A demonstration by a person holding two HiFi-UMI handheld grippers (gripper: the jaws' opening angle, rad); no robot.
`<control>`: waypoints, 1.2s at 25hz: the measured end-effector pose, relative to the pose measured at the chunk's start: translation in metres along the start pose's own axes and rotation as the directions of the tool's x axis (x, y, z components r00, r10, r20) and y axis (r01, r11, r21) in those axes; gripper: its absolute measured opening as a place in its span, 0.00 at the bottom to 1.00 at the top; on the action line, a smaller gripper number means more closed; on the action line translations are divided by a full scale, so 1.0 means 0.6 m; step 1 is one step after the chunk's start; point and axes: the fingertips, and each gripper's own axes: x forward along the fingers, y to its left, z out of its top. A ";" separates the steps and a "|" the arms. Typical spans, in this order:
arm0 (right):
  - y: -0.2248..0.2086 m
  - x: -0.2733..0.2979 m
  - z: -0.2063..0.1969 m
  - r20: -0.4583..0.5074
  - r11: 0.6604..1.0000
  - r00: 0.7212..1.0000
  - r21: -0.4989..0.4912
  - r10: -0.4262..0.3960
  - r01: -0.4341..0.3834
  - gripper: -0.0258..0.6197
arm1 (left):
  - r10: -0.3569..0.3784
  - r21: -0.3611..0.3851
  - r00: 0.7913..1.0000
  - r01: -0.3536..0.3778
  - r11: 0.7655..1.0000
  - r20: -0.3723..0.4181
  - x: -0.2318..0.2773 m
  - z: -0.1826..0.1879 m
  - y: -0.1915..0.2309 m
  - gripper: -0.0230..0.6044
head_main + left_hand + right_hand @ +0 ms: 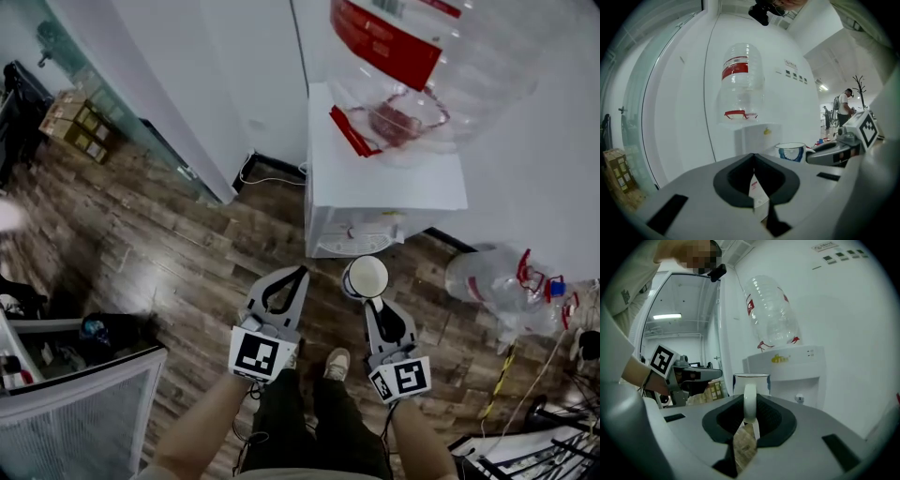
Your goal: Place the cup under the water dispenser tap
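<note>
Holding the cup (pixel 366 277) by its handle, the right gripper (pixel 376 302) has its jaws clamped on that thin white loop. The cup sits upright ahead of the jaw tips, mouth up. It hangs in the air just in front of the dispenser (pixel 323 178), near the front ledge but not yet inside the recess where the tap (pixel 800 398) sits. The left gripper (pixel 301 272) is just beside it, jaws together on nothing.

The likeliest trouble is the grip itself. Only the handle is pinched, so the cup's weight hangs forward of the pads, and a quick push inward could make it pivot or droop. A tilted cup might catch its rim on the ledge or on the tap. The recess looks narrow from the right gripper view, so an approach too far to one side would probably knock the cup against the wall and twist it in the jaws. Letting go before the base is flat on the ledge could tip it over. The idle left gripper is close enough to bump the dispenser's front if it moves forward alongside.
</note>
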 end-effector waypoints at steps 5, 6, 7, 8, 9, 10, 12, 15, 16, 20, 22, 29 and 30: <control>-0.022 0.047 -0.089 -0.020 0.999 1.000 -0.031 -0.010 0.009 0.14 | -0.002 -0.005 1.000 0.002 1.000 0.005 0.032 -0.082 0.005 0.05; -0.026 0.054 -0.106 -0.028 0.999 1.000 -0.031 -0.012 0.011 0.14 | 0.001 -0.013 1.000 -0.001 1.000 0.000 0.037 -0.100 0.007 0.05; -0.030 0.063 -0.123 -0.033 0.999 0.999 -0.031 -0.014 0.013 0.14 | 0.007 -0.029 1.000 -0.007 1.000 -0.003 0.042 -0.116 0.009 0.05; -0.035 0.073 -0.139 -0.036 0.999 0.999 -0.031 -0.016 0.015 0.14 | 0.013 -0.047 1.000 -0.013 0.999 0.000 0.049 -0.131 0.015 0.05; -0.039 0.086 -0.155 -0.036 0.999 0.999 -0.031 -0.019 0.018 0.14 | 0.020 -0.058 1.000 -0.019 0.998 0.005 0.057 -0.143 0.021 0.05; -0.045 0.100 -0.171 -0.038 0.999 0.999 -0.031 -0.022 0.021 0.14 | 0.023 -0.059 1.000 -0.023 0.998 0.001 0.066 -0.158 0.027 0.05; -0.059 0.124 -0.205 -0.055 0.999 0.998 -0.025 -0.034 0.033 0.14 | 0.023 -0.058 1.000 -0.024 0.998 -0.021 0.083 -0.190 0.033 0.05; -0.084 0.155 -0.261 -0.105 0.997 0.992 0.019 -0.069 0.072 0.14 | 0.030 -0.088 0.999 -0.032 0.996 -0.032 0.108 -0.232 0.038 0.05; -0.091 0.165 -0.278 -0.115 0.997 0.990 0.021 -0.077 0.080 0.14 | 0.032 -0.099 0.999 -0.036 0.994 -0.039 0.116 -0.245 0.040 0.05; -0.111 0.200 -0.318 -0.111 0.996 0.989 -0.010 -0.095 0.094 0.14 | 0.036 -0.124 0.998 -0.043 0.991 -0.056 0.137 -0.291 0.044 0.05; -0.120 0.214 -0.329 -0.095 0.994 0.990 -0.029 -0.104 0.101 0.14 | 0.040 -0.139 0.998 -0.046 0.989 -0.051 0.148 -0.302 0.047 0.05; -0.138 0.247 -0.355 -0.005 0.983 0.990 -0.114 -0.143 0.141 0.13 | 0.031 -0.186 0.997 -0.044 0.982 -0.074 0.172 -0.344 0.042 0.05; -0.141 0.251 -0.355 0.001 0.982 0.989 -0.115 -0.151 0.150 0.13 | 0.026 -0.193 0.997 -0.040 0.980 -0.076 0.176 -0.349 0.040 0.05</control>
